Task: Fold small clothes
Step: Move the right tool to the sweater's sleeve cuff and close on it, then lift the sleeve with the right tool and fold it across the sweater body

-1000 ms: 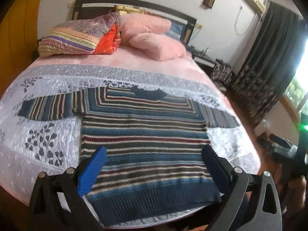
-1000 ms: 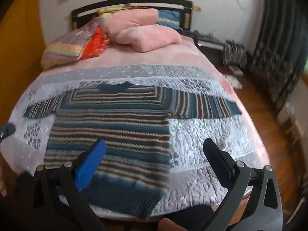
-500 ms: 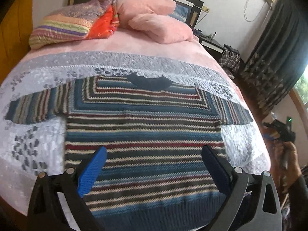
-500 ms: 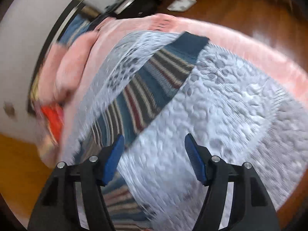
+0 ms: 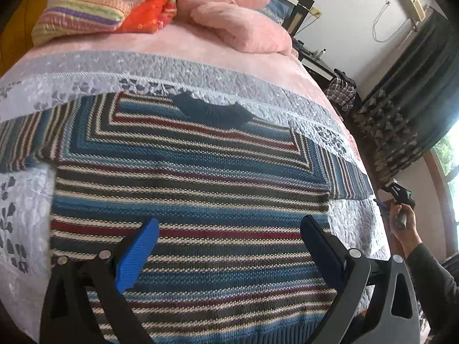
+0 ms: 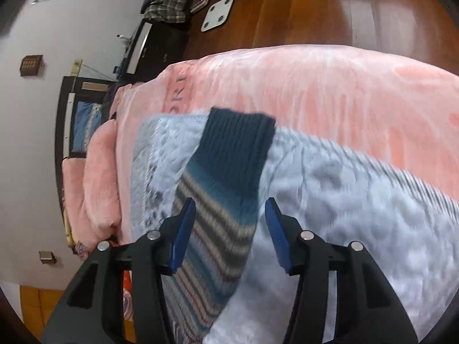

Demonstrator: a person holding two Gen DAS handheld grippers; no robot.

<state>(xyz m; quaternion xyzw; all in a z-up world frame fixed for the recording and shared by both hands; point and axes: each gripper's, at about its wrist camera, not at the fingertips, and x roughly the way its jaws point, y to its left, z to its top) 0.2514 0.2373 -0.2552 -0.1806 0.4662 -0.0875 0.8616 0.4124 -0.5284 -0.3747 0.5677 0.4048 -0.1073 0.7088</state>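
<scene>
Blue ribbed pads face each other well apart on the left tool (image 5: 229,246), which hovers empty over the lower body of a striped knitted sweater in blue, cream and dark red (image 5: 189,200). The garment lies flat and fully spread on a pale grey quilted bedspread with a leaf pattern (image 5: 25,215), both sleeves out to the sides; no fold appears made, so the whole job looks to be ahead. The right tool (image 6: 229,229), its pads likewise parted and gripping nothing, points along the right sleeve towards its dark ribbed cuff (image 6: 238,143), suggesting that sleeve is the first part to be turned in. The knit looks thick and coarse, likely to hold a crease poorly. Beyond lie a smooth pink blanket (image 5: 178,43), pink pillows (image 5: 241,28) and a striped cushion (image 5: 83,17).
</scene>
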